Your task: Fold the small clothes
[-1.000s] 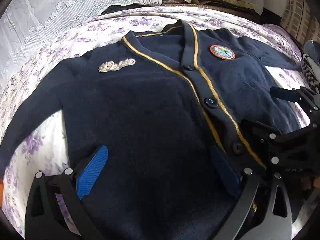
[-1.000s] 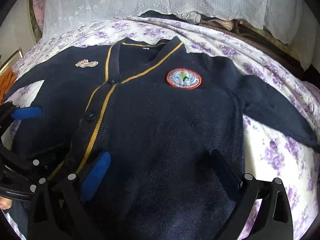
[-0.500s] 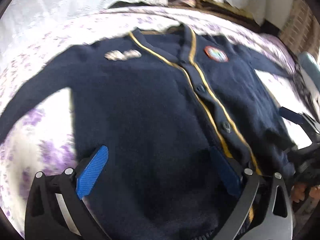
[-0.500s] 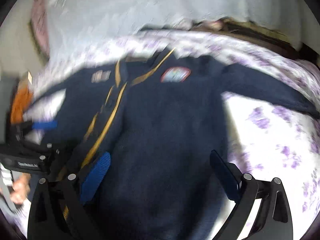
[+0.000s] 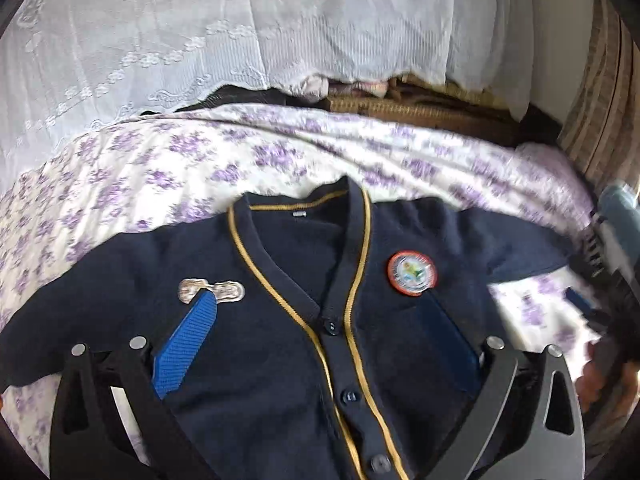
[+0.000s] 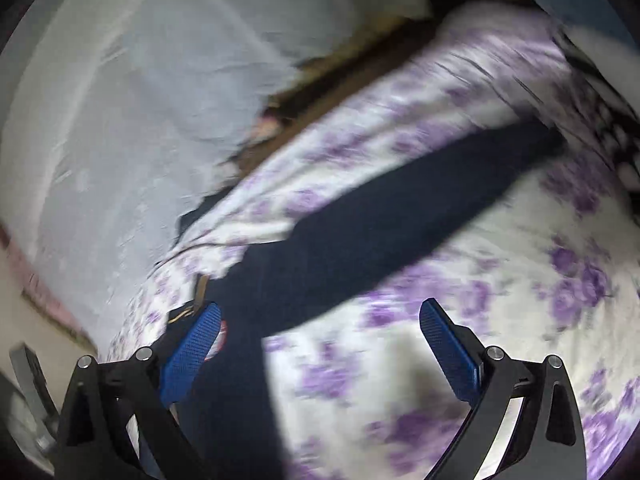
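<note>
- Left wrist view: I am holding the left gripper (image 5: 316, 336) over the chest of the navy cardigan (image 5: 280, 360), fingers spread wide and gripping nothing.
- The cardigan is lying flat, face up and buttoned, on the floral bedsheet (image 5: 168, 168), collar pointing toward the far edge of the bed.
- The bright blue left fingertip (image 5: 186, 346) is overlapping the silver embroidered patch (image 5: 212, 290) in this view; I cannot tell if it is touching the fabric.
- The other finger pad (image 5: 448, 340) is sitting just below the round badge (image 5: 412, 272), dark against the knit.
- Gold trim (image 5: 358, 280) is running down both sides of the button placket (image 5: 336, 360).
- White lace cloth (image 5: 200, 40) is hanging past the far edge of the bed.
- The right gripper (image 5: 588, 308) is showing blurred at the right edge of the bed, with a hand (image 5: 600, 380) under it.
- Right wrist view: heavily blurred. I am holding the right gripper (image 6: 320, 344) wide open and empty above the sheet (image 6: 520, 320).
- The cardigan's sleeve (image 6: 400, 216) is stretching out toward the far right corner of the bed, lying flat on the sheet.
- The left fingertip (image 6: 192, 352) is over the cardigan body beside the badge (image 6: 220, 336); the right fingertip (image 6: 444, 344) is over bare sheet.
</note>
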The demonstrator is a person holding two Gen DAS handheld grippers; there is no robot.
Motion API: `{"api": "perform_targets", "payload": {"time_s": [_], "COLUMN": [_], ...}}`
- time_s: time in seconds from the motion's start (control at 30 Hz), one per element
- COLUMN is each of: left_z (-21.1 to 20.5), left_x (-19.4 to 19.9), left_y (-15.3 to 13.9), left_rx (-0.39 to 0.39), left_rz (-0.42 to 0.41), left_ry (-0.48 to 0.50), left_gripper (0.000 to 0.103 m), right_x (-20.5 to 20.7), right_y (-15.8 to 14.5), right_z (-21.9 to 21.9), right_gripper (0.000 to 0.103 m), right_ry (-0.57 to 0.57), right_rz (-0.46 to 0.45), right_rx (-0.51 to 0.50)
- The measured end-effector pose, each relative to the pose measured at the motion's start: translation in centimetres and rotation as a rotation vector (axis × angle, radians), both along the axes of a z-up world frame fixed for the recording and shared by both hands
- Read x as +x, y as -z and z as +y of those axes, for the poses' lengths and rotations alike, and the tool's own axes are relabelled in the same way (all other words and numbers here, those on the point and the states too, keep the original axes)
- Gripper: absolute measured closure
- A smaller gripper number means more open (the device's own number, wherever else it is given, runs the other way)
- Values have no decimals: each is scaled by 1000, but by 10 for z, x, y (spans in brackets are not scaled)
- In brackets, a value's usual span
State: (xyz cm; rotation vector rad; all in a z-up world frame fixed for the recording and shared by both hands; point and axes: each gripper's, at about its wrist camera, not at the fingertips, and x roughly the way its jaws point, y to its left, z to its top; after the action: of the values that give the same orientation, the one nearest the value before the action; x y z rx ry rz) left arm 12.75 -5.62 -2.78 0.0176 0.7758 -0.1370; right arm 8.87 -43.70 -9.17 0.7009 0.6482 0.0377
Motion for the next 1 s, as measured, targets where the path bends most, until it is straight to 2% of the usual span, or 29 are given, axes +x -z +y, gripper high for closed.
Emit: {"api": "perform_targets", "payload": {"time_s": [0.1,0.13,0.2,0.27,0.33,0.37,0.4,0.47,0.53,0.57,0.7,0.83,1.0], "left_z": [-3,-2,4,11,10,9,7,7,8,8,7,7,11], "left_x": [10,16,21,18,18,18,17,16,17,17,17,17,16], "left_y": [43,62,72,66,68,67,66,66,66,66,67,68,65], "left_rx": [94,125,83,29,43,52,60,61,57,58,68,68,45], "left_rz": [44,96,156,136,145,143,136,137,140,140,139,140,138], "left_ry": [-4,-12,-13,-19,-19,-19,-19,-19,-19,-19,-19,-17,-16], "left_gripper": [5,4,4,4,4,4,4,4,4,4,4,4,4], "right_x": [-7,-8,-5,8,13,18,21,30,38,40,40,41,41], "right_y": [11,14,15,12,11,12,15,27,43,48,56,48,15], "right_z": [-25,-28,-36,-36,-42,-45,-51,-63,-74,-77,-82,-78,-62], "right_gripper": [3,3,3,4,10,22,45,68,80,90,94,92,94], "right_ry": [114,138,148,150,210,222,235,272,327,347,380,344,278], "right_rz": [23,13,16,38,48,53,62,80,108,109,63,34,-65], "right_rx": [124,164,194,153,157,174,205,304,372,384,403,315,161]}}
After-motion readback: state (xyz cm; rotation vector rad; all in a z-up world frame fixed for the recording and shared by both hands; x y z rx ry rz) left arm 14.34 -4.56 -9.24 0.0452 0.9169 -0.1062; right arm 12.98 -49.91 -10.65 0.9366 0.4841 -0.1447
